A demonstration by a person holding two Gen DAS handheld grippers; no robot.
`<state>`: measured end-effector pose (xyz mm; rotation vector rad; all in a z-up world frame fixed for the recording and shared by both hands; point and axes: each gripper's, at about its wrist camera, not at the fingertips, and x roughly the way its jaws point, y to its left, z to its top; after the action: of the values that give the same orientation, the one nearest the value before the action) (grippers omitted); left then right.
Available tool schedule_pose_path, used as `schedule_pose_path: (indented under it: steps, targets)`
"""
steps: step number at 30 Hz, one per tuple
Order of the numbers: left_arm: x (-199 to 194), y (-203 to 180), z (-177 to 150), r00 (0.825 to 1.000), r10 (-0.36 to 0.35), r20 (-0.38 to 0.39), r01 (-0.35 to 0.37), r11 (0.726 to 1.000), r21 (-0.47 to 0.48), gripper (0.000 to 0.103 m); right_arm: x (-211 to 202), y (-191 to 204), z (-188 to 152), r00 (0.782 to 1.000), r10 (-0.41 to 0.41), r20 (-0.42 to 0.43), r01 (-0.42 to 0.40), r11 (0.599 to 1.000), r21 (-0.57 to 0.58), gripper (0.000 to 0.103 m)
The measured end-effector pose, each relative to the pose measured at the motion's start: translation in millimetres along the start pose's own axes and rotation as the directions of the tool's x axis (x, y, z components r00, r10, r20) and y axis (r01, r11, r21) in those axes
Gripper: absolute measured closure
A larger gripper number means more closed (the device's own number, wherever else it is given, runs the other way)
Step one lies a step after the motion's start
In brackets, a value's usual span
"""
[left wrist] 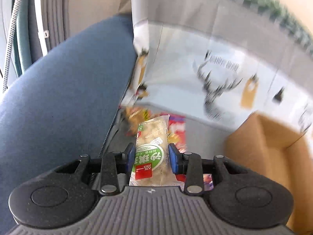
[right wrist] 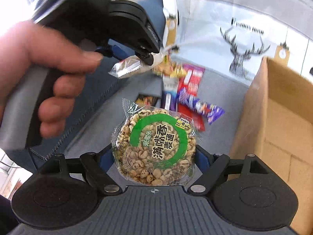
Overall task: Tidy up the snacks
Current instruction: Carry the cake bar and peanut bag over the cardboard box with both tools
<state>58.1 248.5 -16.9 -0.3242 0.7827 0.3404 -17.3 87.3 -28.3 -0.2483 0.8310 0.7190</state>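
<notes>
An open cardboard box (right wrist: 277,121) stands at the right on the grey cushion (right wrist: 219,90), its inside hidden from both views, with a white deer-print bag (left wrist: 215,58) upright behind and the blue sofa arm (left wrist: 58,90) closing the left side. A loose pile of bright snack packets (right wrist: 187,90) lies on the cushion between arm and box, bare grey beside the box wall. The right gripper (right wrist: 154,154) pinches a round puffed-grain cake (right wrist: 154,146) by its edges; the left gripper (left wrist: 152,157), narrow, clamps an oblong green-labelled pastry pack (left wrist: 150,152) above the pile.
</notes>
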Motion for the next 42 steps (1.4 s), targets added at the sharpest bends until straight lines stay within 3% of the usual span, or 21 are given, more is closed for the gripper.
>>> schedule_pose_path:
  steps: [6,9,14,18,25,31,37,42]
  targets:
    - [-37,9,-8,0.993,-0.097,0.066,0.106,0.982,-0.155,0.063,-48,-15,24,0.989,-0.108,0.106,0.110,0.994,-0.013,0.020]
    - [-38,0,-12,0.990,-0.125,0.072,0.136,0.976,-0.172,0.063,-66,-37,33,0.974,-0.174,0.141,0.170,0.984,0.046,0.019]
    - [-36,-31,-13,0.979,-0.185,0.085,0.195,0.973,-0.125,0.063,-79,-86,23,0.945,-0.272,0.180,0.241,0.954,0.178,0.019]
    - [-27,-57,-13,0.975,-0.202,0.087,0.210,0.974,-0.089,0.063,-77,-124,10,0.927,-0.343,0.151,0.295,0.916,0.270,0.020]
    - [-38,-94,-23,0.955,-0.267,0.126,0.269,0.963,0.000,0.063,-87,-145,0,0.887,-0.430,0.166,0.366,0.876,0.314,0.020]
    - [-58,-124,-35,0.921,-0.349,0.175,0.338,0.937,0.089,0.063,-92,-152,0,0.855,-0.484,0.189,0.423,0.859,0.289,0.019]
    - [-67,-155,-52,0.885,-0.431,0.173,0.407,0.899,0.160,0.063,-102,-163,-6,0.829,-0.524,0.194,0.457,0.836,0.302,0.019]
    - [-69,-172,-59,0.868,-0.462,0.182,0.429,0.883,0.193,0.063,-110,-171,-7,0.804,-0.558,0.208,0.478,0.813,0.333,0.019]
